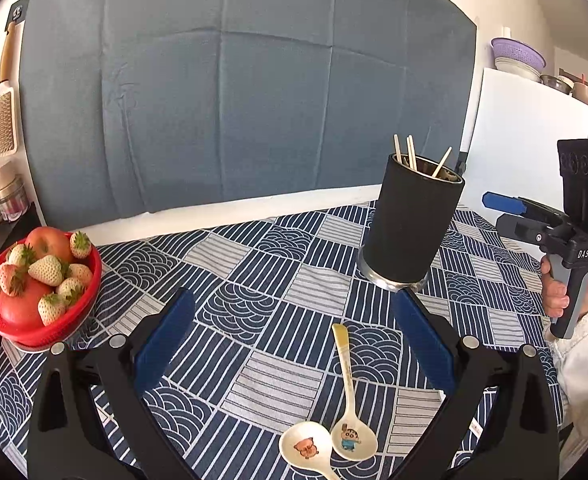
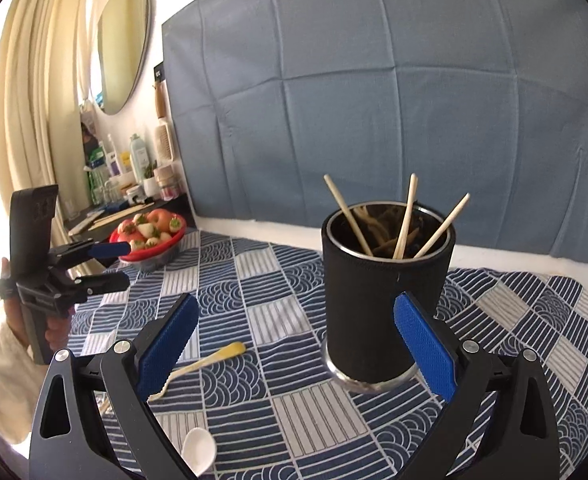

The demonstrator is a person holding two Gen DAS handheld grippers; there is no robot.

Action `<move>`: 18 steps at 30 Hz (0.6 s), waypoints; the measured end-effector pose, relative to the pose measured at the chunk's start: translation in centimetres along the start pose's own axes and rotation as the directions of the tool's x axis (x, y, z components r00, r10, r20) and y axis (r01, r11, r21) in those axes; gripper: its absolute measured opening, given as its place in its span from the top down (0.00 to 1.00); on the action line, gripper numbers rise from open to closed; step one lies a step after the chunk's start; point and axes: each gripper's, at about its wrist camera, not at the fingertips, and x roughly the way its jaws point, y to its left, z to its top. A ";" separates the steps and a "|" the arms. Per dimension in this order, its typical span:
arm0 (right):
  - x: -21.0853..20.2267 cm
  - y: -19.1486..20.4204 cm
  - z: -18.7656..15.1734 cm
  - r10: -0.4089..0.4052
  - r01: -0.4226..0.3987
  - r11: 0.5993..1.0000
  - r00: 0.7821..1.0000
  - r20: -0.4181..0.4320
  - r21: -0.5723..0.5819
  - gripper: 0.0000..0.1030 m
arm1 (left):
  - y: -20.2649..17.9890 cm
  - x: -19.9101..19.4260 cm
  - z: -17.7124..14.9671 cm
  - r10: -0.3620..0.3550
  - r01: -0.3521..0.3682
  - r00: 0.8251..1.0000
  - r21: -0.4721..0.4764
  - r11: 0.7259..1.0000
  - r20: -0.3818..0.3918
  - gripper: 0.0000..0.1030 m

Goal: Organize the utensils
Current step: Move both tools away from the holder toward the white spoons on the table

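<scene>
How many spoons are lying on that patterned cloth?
2. The long-handled spoon and a second spoon lie bowl to bowl on the cloth, in front of the black holder, which may hide more.

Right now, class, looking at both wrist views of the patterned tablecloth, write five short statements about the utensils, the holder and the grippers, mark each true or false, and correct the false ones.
1. Both white ceramic cartoon spoons lie on the blue patterned tablecloth. True.
2. The black cylindrical utensil holder is empty. False: wooden chopsticks stand in it.
3. The left gripper is clamped on a spoon. False: it is open, holding nothing, with the spoons on the cloth below it.
4. The red basket of strawberries and apples sits at the tablecloth's edge, away from the holder. True.
5. The right gripper grips the holder. False: it is open, and I cannot tell whether one finger touches the holder.
</scene>
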 end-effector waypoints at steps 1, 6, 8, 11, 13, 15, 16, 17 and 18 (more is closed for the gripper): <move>0.1 0.1 -0.4 0.002 -0.002 1.000 1.000 -0.010 -0.007 0.09 | 0.0 0.0 -0.3 0.003 -0.003 1.000 0.000 1.000 -0.007 0.06; 0.7 1.4 -2.0 0.041 -0.044 0.998 0.997 -0.059 -0.052 0.09 | 0.3 -0.3 -1.6 -0.017 0.017 0.999 -0.015 1.000 -0.049 0.06; 1.2 1.9 -2.6 0.080 -0.086 0.995 0.992 -0.100 -0.059 0.09 | 0.1 -0.3 -2.1 -0.017 0.016 0.998 -0.012 1.000 -0.063 0.06; 2.1 3.0 -3.7 0.120 -0.135 0.987 0.978 -0.169 -0.083 0.09 | -0.3 -0.5 -3.0 -0.031 0.030 0.997 -0.009 1.000 -0.075 0.06; 2.8 3.5 -4.5 0.125 -0.147 0.985 0.970 -0.208 -0.093 0.10 | -0.6 -0.6 -3.4 -0.035 0.034 0.996 -0.008 0.999 -0.081 0.06; 3.4 3.8 -5.1 0.143 -0.167 0.982 0.960 -0.241 -0.086 0.10 | -0.9 -0.7 -3.8 -0.036 0.036 0.995 0.001 0.999 -0.088 0.06; 3.7 3.8 -5.4 0.144 -0.169 0.982 0.958 -0.249 -0.083 0.10 | -1.0 -0.8 -4.0 -0.035 0.036 0.995 0.004 0.999 -0.093 0.06; 3.9 3.8 -5.6 0.150 -0.175 0.982 0.954 -0.259 -0.076 0.10 | -1.1 -0.8 -4.2 -0.037 0.038 0.995 0.006 0.999 -0.098 0.06; 4.2 3.7 -5.8 0.158 -0.182 0.981 0.950 -0.270 -0.065 0.10 | -1.1 -0.9 -4.4 -0.038 0.039 0.994 0.009 0.999 -0.101 0.06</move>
